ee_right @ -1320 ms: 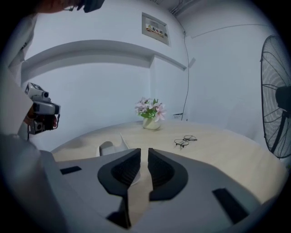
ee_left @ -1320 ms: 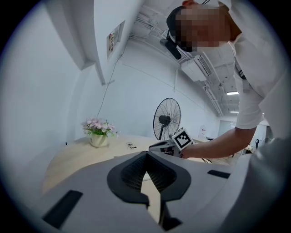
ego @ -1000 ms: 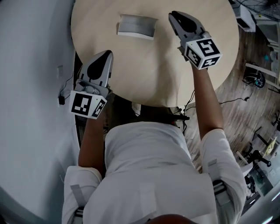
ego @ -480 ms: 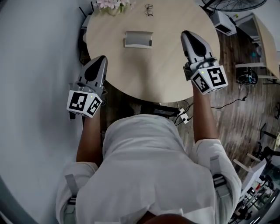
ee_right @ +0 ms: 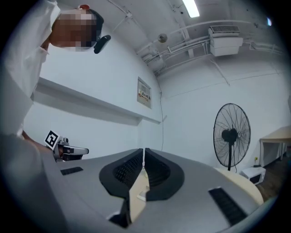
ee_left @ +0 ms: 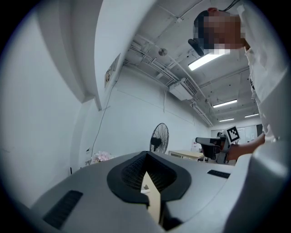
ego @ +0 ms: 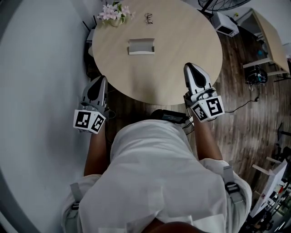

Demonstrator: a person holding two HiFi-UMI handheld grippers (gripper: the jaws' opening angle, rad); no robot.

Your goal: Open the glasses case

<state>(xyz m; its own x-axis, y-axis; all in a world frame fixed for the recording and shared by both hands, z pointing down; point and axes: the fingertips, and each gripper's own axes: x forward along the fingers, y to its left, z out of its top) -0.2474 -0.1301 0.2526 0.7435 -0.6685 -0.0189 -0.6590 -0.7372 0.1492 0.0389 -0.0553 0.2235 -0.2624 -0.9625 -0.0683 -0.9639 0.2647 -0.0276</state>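
The case [ego: 141, 46] lies flat on the far half of the round table [ego: 182, 45], well apart from both tools. Its long axis runs left to right across the person, with one long side facing them; I cannot tell which side carries the hinge. Beyond it are glasses [ego: 149, 18] and flowers [ego: 113, 12]. The left tool [ego: 100, 81] hangs just beside the table's near-left edge, the right tool [ego: 191, 68] over its near-right rim. Both have jaws pressed together on nothing. To open it well, one tool should probably pin the base while the other lifts the lid's lip.
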